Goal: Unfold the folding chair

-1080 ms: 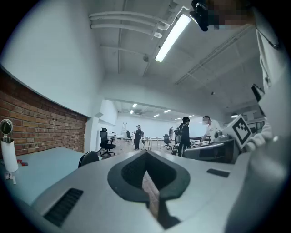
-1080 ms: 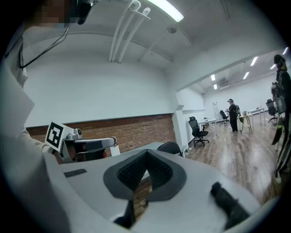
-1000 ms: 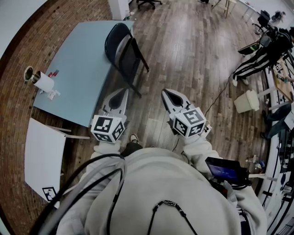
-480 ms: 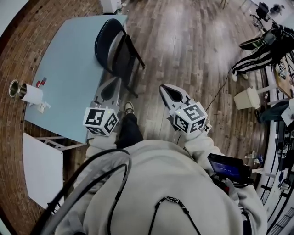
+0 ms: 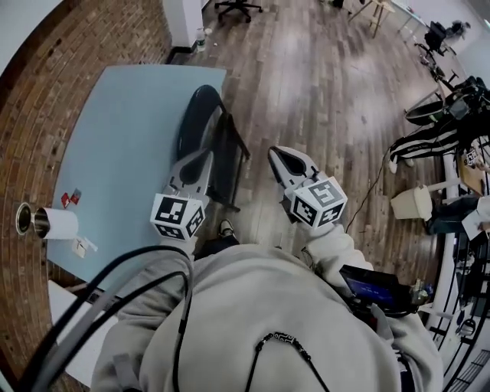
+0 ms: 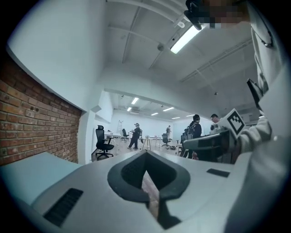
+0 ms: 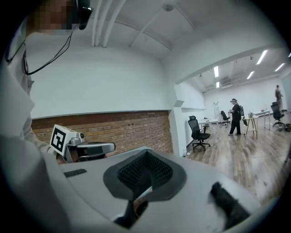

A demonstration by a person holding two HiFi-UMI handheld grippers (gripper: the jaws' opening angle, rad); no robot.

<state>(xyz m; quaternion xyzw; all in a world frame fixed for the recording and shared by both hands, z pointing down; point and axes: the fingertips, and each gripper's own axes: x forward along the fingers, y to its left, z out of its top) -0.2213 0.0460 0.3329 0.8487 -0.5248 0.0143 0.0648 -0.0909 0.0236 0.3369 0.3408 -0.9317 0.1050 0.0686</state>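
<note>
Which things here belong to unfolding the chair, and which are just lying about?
For the job: folding chair, folded beside the light blue table; left tool and right tool, both shut, empty.
Lying about: light blue table, paper towel roll, office chair, white bin.

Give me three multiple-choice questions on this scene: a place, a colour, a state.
1. Where is the folding chair relative to the table? A on top; B beside its edge; C across the room.
2. The table's colour? A light blue; B red; C black.
3. The left hand-held gripper and right hand-held gripper are: A open; B gripping the chair; C shut, empty.
Answers: B, it stands on the floor by the edge; A, the top is pale blue; C, jaws meet with nothing between.
</note>
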